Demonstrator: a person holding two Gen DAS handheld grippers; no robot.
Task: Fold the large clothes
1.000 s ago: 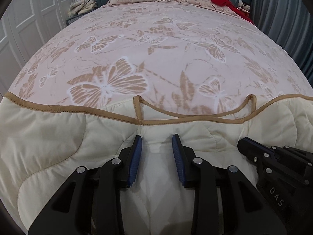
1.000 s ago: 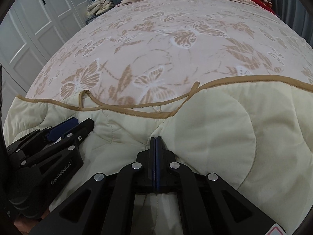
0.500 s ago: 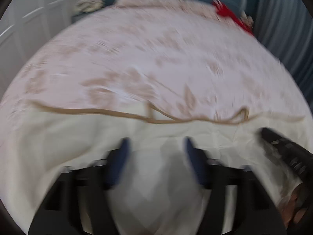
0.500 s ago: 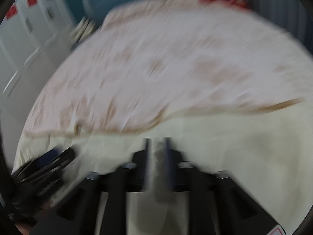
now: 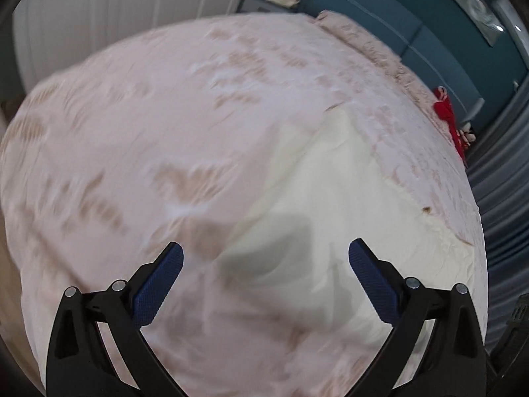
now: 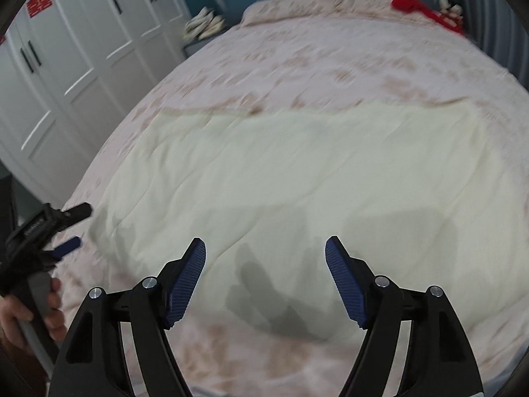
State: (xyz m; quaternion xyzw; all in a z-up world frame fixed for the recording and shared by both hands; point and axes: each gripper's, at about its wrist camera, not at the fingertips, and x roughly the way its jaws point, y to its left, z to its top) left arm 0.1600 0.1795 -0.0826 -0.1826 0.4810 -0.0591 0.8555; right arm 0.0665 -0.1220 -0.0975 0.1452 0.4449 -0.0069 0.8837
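From the left wrist camera, the left hand-held gripper (image 5: 266, 258) is spread wide and released, with nothing between its blue pads (image 5: 158, 284). It hangs above the bed (image 5: 132, 132), whose pink cover with tan butterfly shapes is blurred. The cream quilted garment (image 5: 330, 198) lies flat on the cover, ahead and to the right of the fingers, its far corner pointing toward the pillows (image 5: 363, 43). A grey shadow falls across the near part of the garment between the fingers. Something red (image 5: 446, 112) sits at the far right edge of the bed, beside the blue-grey curtain (image 5: 496, 198). White wardrobe doors (image 5: 99, 16) stand to the left.

From the right wrist camera, the right hand-held gripper (image 6: 266, 254) is also released, its blue pads (image 6: 185, 281) wide apart and holding nothing. The garment (image 6: 297, 172) lies spread out across the bed (image 6: 330, 59) as a broad cream rectangle, with a tan edge along its far side. The gripper's shadow falls on the near part of the garment. At the left edge, the left hand-held gripper (image 6: 74, 228) shows with its fingers apart, held by a hand (image 6: 36, 314). White wardrobe doors (image 6: 66, 66) with red stickers stand on the left.
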